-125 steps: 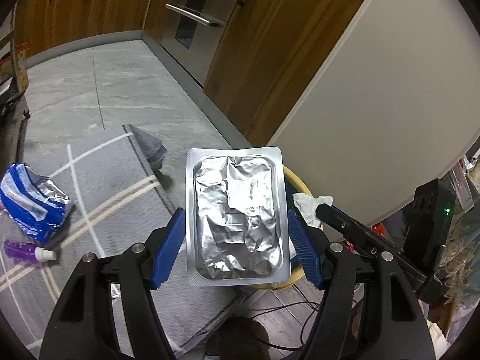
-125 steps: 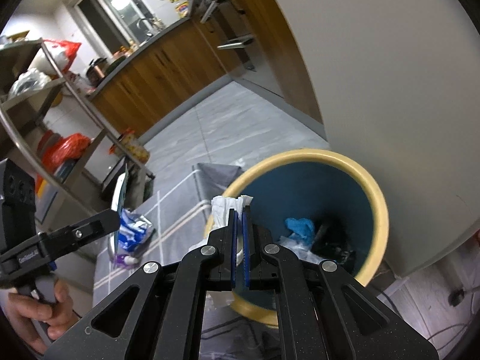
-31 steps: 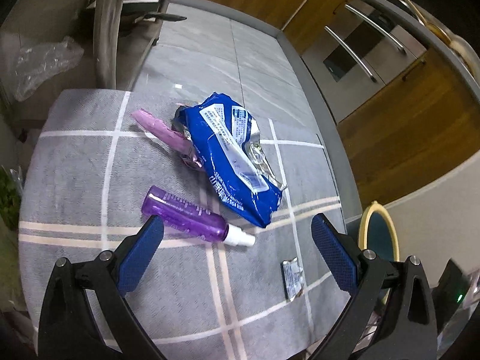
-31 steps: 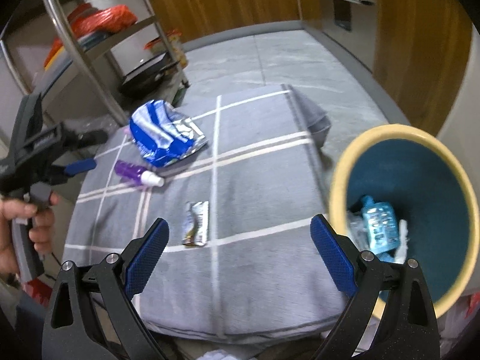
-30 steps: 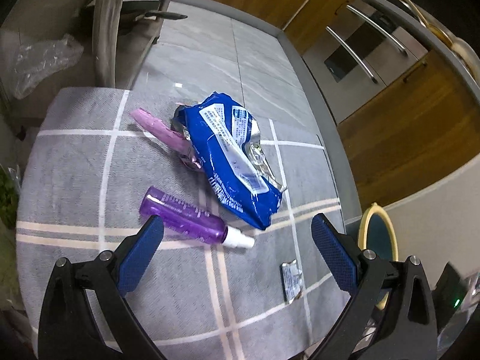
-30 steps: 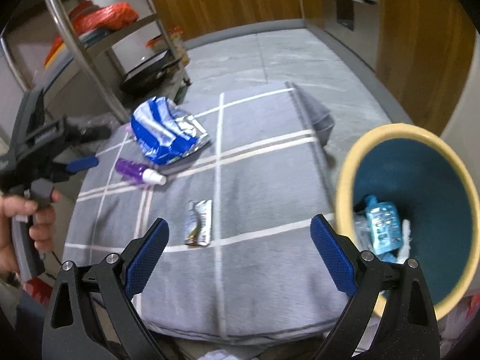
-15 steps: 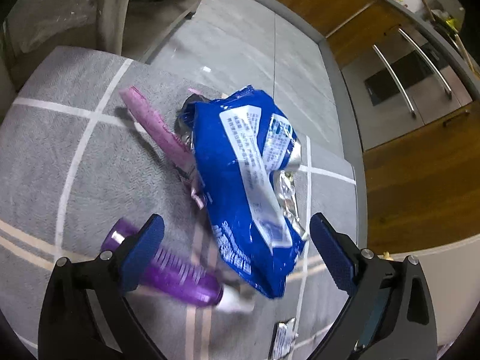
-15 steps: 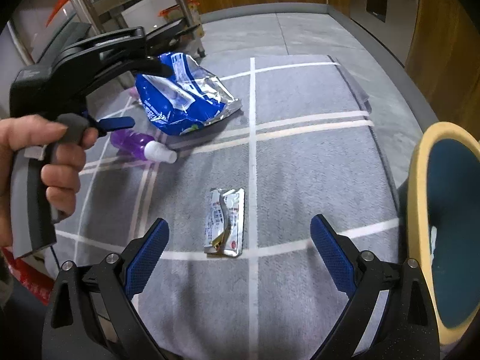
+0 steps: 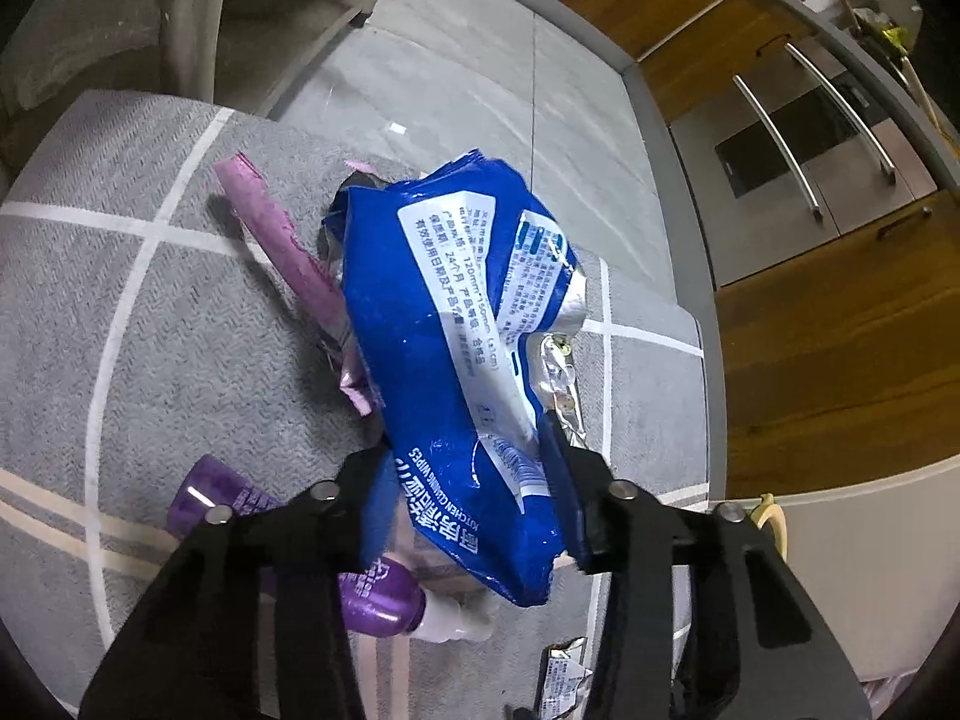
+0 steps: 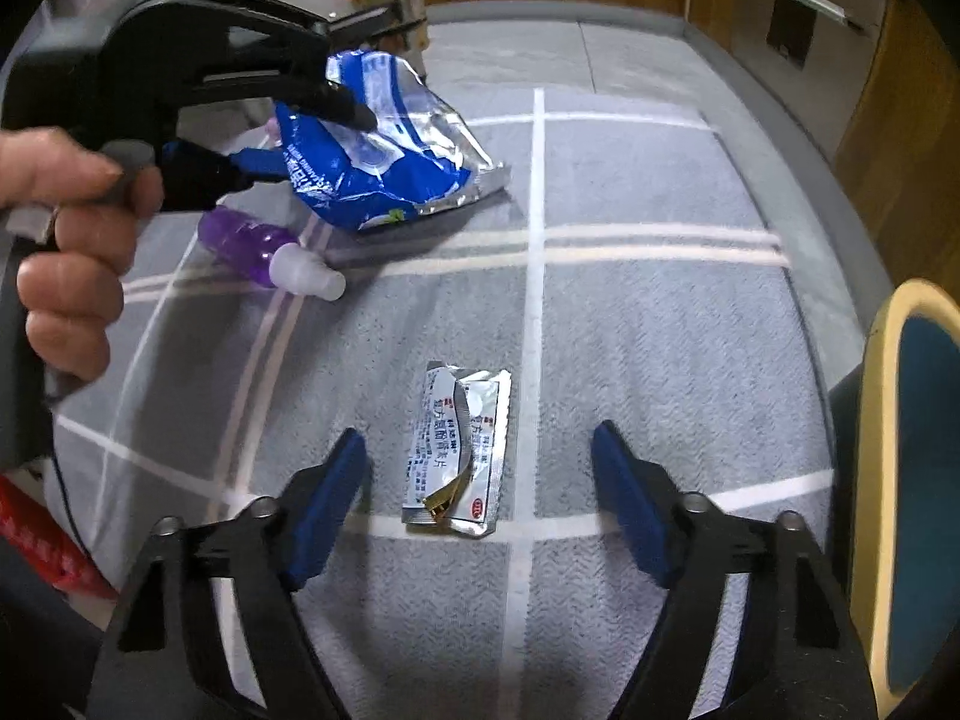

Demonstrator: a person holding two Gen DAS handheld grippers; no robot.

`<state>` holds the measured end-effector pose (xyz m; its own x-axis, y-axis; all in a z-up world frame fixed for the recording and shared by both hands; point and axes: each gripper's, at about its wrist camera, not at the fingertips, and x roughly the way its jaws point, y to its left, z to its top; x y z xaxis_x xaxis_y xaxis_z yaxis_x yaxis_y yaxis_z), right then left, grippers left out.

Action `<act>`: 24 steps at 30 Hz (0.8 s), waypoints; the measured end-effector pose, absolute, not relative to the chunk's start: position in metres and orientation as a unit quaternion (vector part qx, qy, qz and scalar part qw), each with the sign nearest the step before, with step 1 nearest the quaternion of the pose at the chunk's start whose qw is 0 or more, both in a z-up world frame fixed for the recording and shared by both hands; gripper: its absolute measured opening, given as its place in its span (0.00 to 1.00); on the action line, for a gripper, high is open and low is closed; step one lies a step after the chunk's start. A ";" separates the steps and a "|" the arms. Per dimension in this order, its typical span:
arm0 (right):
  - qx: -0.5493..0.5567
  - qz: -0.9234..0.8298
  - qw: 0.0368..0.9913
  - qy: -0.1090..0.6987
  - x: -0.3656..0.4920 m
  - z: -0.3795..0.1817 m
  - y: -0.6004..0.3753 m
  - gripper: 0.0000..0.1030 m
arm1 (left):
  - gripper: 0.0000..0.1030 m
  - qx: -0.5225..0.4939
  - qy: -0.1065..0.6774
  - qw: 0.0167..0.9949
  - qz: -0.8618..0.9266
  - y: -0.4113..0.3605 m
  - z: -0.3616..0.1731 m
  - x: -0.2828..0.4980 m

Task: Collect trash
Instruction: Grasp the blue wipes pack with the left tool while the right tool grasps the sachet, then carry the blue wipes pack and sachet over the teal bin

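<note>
left gripper (image 9: 474, 480) is closing on the blue wipes bag (image 9: 462, 348), near end of the bag sits between its jaws and both pads press into the sides, so it's pinching the bag. bag is crumpled, blue with white label and silver torn edge, lying on the grey rug (image 9: 120, 312) with white grid lines. a purple wrapper strip (image 9: 282, 252) pokes out from under the bag's far left side. purple spray bottle (image 9: 366, 600) with white cap lies on the rug just under the near end of the bag, partly hidden by the left finger. in the right wrist view the person's hand (image 10: 72, 240) is wrapped round the left gripper's handle, and the bag's near corner looks slightly raised off the rug, can't tell for sure. right gripper (image 10: 480, 498) points down at the rug, jaws closing but spread wide, small silver sachet (image 10: 459, 450) lies flat on the rug between the pads, touching neither one. sachet is torn at the near end, sits on a white line of the rug. yellow-rimmed bin (image 10: 888, 420) with blue inside stands at the rug's right edge, well apart from the bag. wood cabinets (image 9: 828, 330) run along the far side of the tiled floor (image 9: 456, 78).
</note>
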<state>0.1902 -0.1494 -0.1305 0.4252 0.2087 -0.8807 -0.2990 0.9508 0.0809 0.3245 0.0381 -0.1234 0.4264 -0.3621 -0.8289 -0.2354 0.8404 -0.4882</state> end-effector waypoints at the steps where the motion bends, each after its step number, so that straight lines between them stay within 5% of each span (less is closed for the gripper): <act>1: -0.049 0.149 0.844 0.514 0.189 -0.130 -0.149 0.60 | 0.35 -0.278 0.533 0.798 -0.040 0.038 -0.122 0.323; 6: -0.035 0.148 0.843 0.516 0.188 -0.127 -0.159 0.34 | 0.28 -0.277 0.526 0.803 -0.043 0.039 -0.111 0.314; 13: -0.021 0.161 0.847 0.507 0.180 -0.119 -0.162 0.32 | 0.17 -0.293 0.511 0.807 -0.049 0.038 -0.095 0.296; 24: 0.039 0.158 0.864 0.477 0.166 -0.084 -0.194 0.32 | 0.13 -0.314 0.488 0.811 -0.081 0.037 -0.056 0.258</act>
